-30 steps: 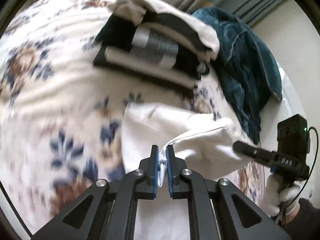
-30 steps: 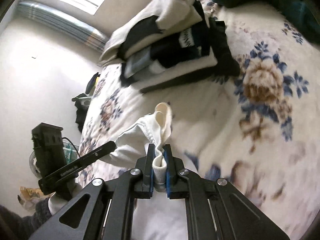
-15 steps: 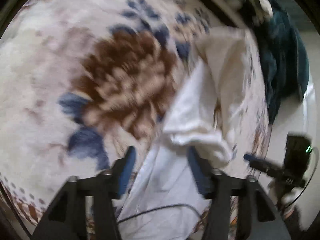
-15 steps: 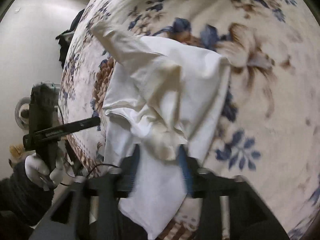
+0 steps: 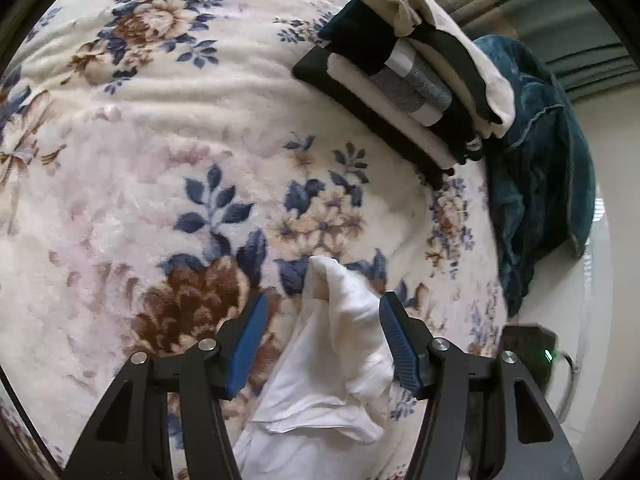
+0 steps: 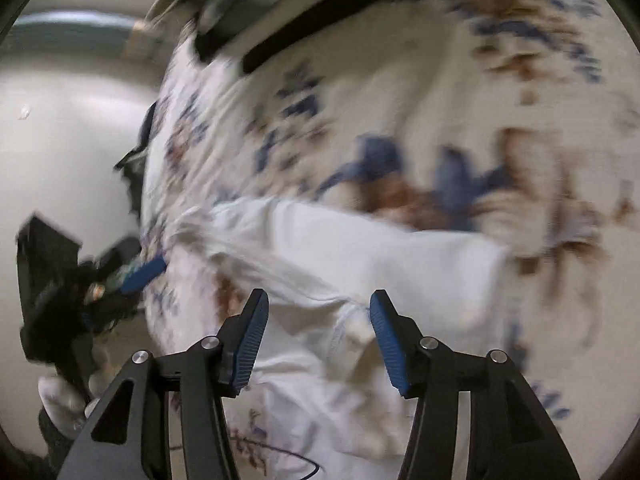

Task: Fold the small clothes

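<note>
Clearly the white garment (image 5: 340,364) was a light, limp piece of thin cotton: it lay slumped in soft ridges on the floral blanket (image 5: 152,128) at the near edge of the bed, one corner standing up in a small peak. Such cloth would offer no stiffness at all; lifted by one point it would likely sag and bunch, so the best hold looked to be a hem or a corner, both sides taken at once and kept taut. It was not fragile, though its smooth weave could slip from a shallow pinch.

The left gripper (image 5: 320,344) stood about half open, its jaws having just been opening; the raised fold of the garment sat between the blue pads (image 5: 248,344) without either pad pressing on it, so the cloth was let go.

The right gripper (image 6: 318,340) was likewise spread about halfway, its jaws also having just been opening, and it hung over the garment's right part with cloth below the gap but nothing pinched; that view was blurred.

Far off to the right of the left wrist view, a stack of folded clothes (image 5: 416,84) rested beside a teal blanket (image 5: 536,176), well apart from the garment.
</note>
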A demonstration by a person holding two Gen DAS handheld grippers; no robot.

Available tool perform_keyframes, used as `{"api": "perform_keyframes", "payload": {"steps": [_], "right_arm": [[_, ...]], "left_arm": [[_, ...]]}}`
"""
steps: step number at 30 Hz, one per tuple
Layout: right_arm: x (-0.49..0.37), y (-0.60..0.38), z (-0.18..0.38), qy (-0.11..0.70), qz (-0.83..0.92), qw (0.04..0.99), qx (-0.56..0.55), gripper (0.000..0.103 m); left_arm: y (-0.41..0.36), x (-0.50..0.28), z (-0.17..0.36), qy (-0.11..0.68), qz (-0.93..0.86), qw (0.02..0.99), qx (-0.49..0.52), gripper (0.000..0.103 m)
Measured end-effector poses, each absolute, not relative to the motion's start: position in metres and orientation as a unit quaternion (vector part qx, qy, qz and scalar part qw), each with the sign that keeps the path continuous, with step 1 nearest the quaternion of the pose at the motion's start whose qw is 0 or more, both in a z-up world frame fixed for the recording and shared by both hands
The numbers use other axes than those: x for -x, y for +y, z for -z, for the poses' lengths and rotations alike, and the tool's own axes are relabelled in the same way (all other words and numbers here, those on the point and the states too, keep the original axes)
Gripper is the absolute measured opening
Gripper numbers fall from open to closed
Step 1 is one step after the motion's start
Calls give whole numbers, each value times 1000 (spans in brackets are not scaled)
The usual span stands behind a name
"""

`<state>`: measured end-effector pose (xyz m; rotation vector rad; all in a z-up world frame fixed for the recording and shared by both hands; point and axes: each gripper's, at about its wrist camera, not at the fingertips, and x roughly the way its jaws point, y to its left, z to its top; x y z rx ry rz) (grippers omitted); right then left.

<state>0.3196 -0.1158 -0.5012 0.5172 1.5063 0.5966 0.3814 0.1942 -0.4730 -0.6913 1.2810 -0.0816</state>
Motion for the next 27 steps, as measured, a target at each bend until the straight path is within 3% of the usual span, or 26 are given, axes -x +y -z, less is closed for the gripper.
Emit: {"api": "perform_keyframes", "payload": {"steps": [6, 11, 17, 18, 19, 20, 21, 22, 27], "right_arm": [[-256, -84, 494, 718, -367, 570, -154, 55], [-248, -163, 500, 711, -198, 629, -244, 56], [-237, -202, 534, 716, -92, 600, -345, 55], [-234, -199, 539, 717, -88, 598, -348, 55], [-232, -193, 543, 721, -79, 598, -341, 54], [-227, -188, 543, 722, -72, 601, -335, 42], [-226, -185, 545, 721, -66, 606, -329, 29], [-227, -181, 544, 724, -50, 614, -310, 2], [-227, -186, 516, 698, -16, 664, -269, 0]], "left_arm": [[195, -375, 500, 609, 21, 726, 318, 56], [196, -378, 516, 612, 12, 726, 315, 56], [184, -390, 552, 644, 6, 697, 315, 55], [182, -391, 555, 647, 7, 694, 317, 52], [178, -392, 558, 644, 12, 694, 322, 25], [174, -392, 558, 639, 18, 698, 322, 9], [169, -391, 554, 633, 26, 705, 318, 7], [166, -389, 545, 621, 33, 717, 314, 7], [162, -374, 510, 588, 32, 739, 326, 6]]}}
